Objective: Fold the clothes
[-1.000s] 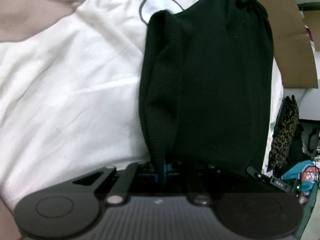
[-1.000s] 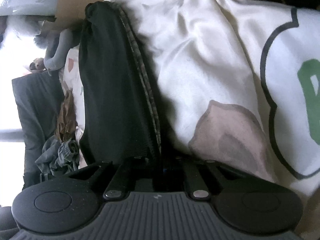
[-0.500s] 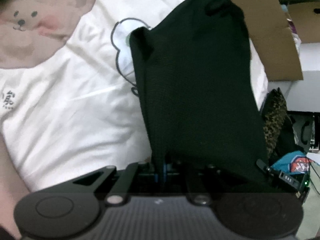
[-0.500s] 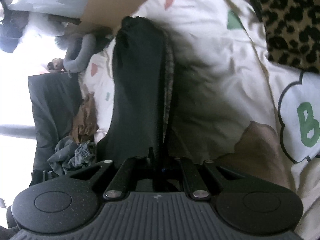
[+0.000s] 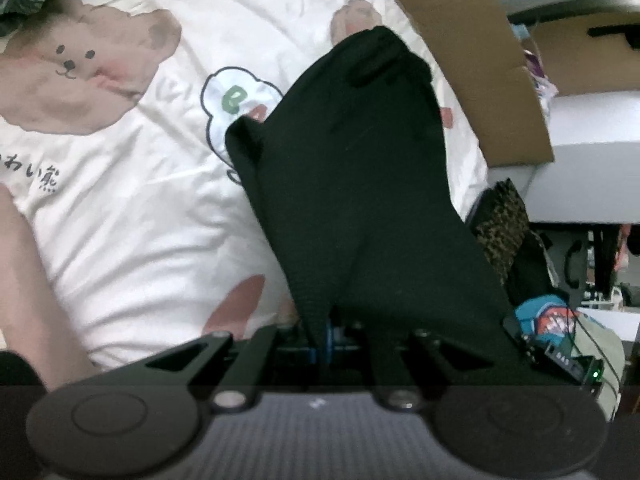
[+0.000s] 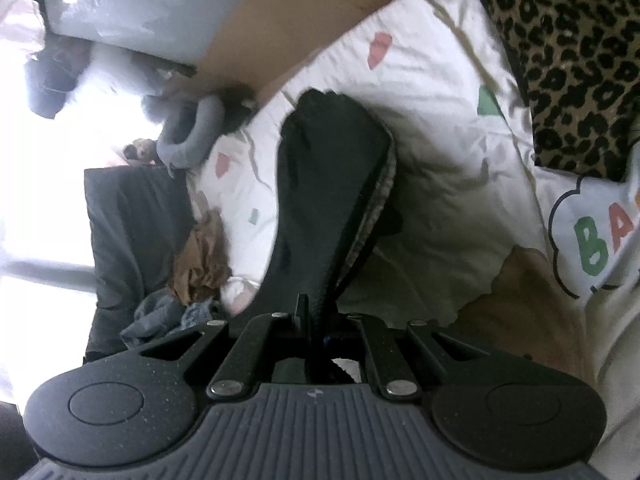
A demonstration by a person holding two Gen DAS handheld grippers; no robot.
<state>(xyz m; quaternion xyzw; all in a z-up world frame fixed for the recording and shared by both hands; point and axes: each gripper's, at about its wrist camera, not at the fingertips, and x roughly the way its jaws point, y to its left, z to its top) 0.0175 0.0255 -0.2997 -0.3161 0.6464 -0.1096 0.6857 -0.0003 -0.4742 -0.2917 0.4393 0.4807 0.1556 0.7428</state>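
Observation:
A black knit garment (image 5: 352,184) hangs in the air above a white bedspread with bear prints (image 5: 132,208). My left gripper (image 5: 324,330) is shut on one edge of it, and the cloth drapes over the right finger and hides the tips. In the right wrist view the same black garment (image 6: 324,192) hangs long and narrow, showing a grey patterned lining along its right edge. My right gripper (image 6: 316,320) is shut on its upper edge. The garment's lower end reaches toward the bedspread (image 6: 440,128).
A leopard-print cloth (image 6: 568,64) lies on the bed at the upper right. A cardboard sheet (image 5: 480,64) borders the bed's far side. A grey plush toy (image 6: 188,136), crumpled brown cloth (image 6: 204,252) and dark furniture (image 6: 132,240) sit beyond the bed's edge.
Both grippers have risen with the black garment, so it hangs higher and looks smaller. More bedspread shows beneath it, including the bear face and the leopard cloth.

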